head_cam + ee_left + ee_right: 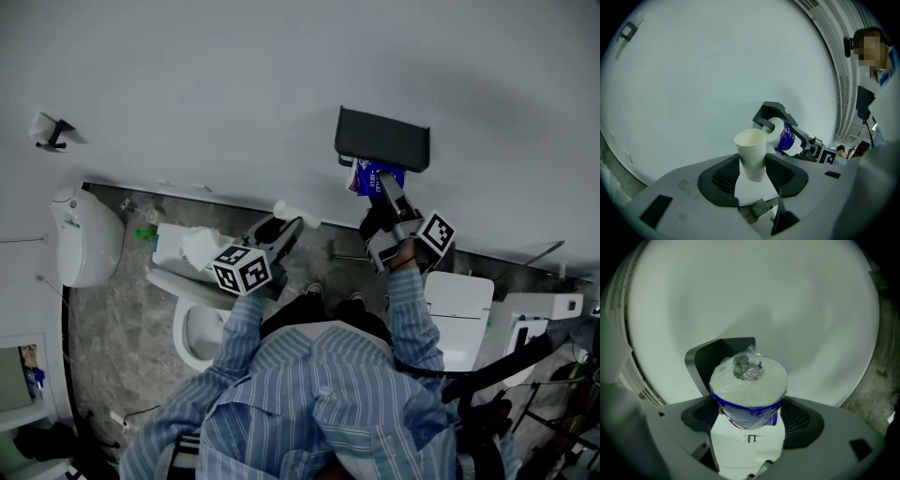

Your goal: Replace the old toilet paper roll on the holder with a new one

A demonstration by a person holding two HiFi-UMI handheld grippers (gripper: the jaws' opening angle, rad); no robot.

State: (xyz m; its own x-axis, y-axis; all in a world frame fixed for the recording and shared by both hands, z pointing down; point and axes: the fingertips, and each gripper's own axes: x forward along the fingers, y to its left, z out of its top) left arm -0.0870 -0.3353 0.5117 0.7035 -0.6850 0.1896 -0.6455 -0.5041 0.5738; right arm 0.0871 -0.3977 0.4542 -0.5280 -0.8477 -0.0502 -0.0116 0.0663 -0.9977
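Note:
My right gripper (380, 192) is shut on a new toilet paper roll (749, 389) in clear and blue wrapping, held just below the dark wall holder (382, 138). In the right gripper view the holder (715, 357) stands right behind the roll. My left gripper (289, 225) is shut on an empty white cardboard tube (752, 152), which also shows in the head view as a pale tube (292, 212). The left gripper view has the holder (769, 112) and the wrapped roll (783, 136) off to the right, apart from the tube.
A plain white wall fills the upper half. Below are a toilet (192, 314) with paper on its tank, a white bin (84, 234) at left, a second white fixture (461, 309) at right, and a small wall hook (49, 131).

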